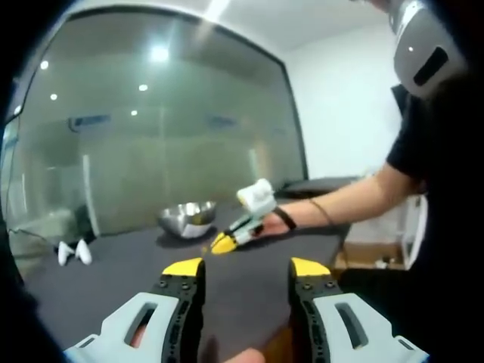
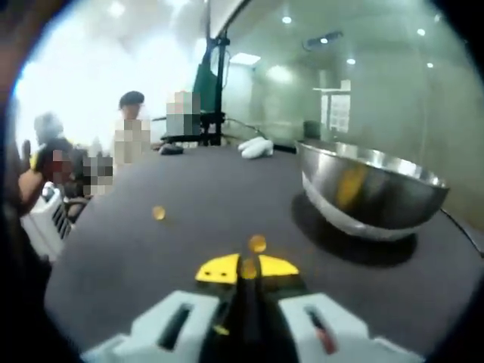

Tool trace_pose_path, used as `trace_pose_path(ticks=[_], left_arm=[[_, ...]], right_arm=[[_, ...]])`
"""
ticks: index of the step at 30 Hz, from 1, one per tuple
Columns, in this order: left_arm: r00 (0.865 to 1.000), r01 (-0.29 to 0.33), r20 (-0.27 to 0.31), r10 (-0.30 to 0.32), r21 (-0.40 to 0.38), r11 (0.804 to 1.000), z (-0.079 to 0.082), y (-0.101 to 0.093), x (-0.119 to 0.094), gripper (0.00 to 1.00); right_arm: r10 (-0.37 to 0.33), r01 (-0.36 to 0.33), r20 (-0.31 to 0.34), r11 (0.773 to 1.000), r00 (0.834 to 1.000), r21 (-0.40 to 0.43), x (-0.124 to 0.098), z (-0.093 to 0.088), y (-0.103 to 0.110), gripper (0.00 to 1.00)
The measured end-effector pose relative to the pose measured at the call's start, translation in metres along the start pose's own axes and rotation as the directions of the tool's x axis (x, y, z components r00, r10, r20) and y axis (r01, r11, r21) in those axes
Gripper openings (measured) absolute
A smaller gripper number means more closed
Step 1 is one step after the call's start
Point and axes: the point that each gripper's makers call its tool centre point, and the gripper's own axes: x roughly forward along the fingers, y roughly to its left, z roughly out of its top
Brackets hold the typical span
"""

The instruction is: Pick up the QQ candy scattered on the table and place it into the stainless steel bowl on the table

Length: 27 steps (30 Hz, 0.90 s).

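With its jaws pinching one candy (image 2: 248, 269), the right gripper (image 2: 247, 268) sits low on the table (image 2: 189, 204); the stainless steel bowl (image 2: 368, 189) lies ahead and right of them. The left gripper (image 1: 247, 270), jaws spread, hangs farther back

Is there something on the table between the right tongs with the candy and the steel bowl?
No obstacle is visible. The right tongs are shut on a yellow candy, and only bare dark table lies between them and the steel bowl.
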Motion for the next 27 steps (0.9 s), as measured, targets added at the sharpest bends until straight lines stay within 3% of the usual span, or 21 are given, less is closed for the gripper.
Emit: trace_pose_path(ticks=[4,6,11,15,22,27], left_arm=[[1.000,0.003,0.001,-0.003,0.000,1.000,0.000,0.000,0.002,0.45],[1.000,0.006,0.003,-0.006,0.000,1.000,0.000,-0.001,0.003,0.45],[1.000,0.011,-0.010,-0.011,0.011,1.000,-0.002,-0.003,0.008,0.45],[1.000,0.017,-0.013,-0.016,0.020,1.000,-0.001,-0.004,0.011,0.45],[0.999,0.039,-0.006,-0.039,0.025,0.999,0.002,-0.010,0.015,0.45],[0.999,0.046,0.014,-0.047,0.014,0.999,0.007,-0.010,0.017,0.45]], right_arm=[[-0.008,0.008,0.000,1.000,1.000,-0.007,-0.003,0.001,0.004,0.09],[0.014,-0.012,0.049,0.999,0.999,-0.046,-0.007,0.010,0.010,0.08],[-0.004,0.007,0.067,0.999,0.998,-0.045,-0.019,0.015,0.010,0.08],[0.008,-0.002,0.156,0.999,0.988,-0.041,-0.035,0.032,0.013,0.08],[-0.002,0.012,0.195,0.999,0.981,-0.049,-0.063,0.042,0.014,0.09],[-0.054,0.061,0.225,0.998,0.973,-0.024,-0.086,0.041,0.003,0.09]])
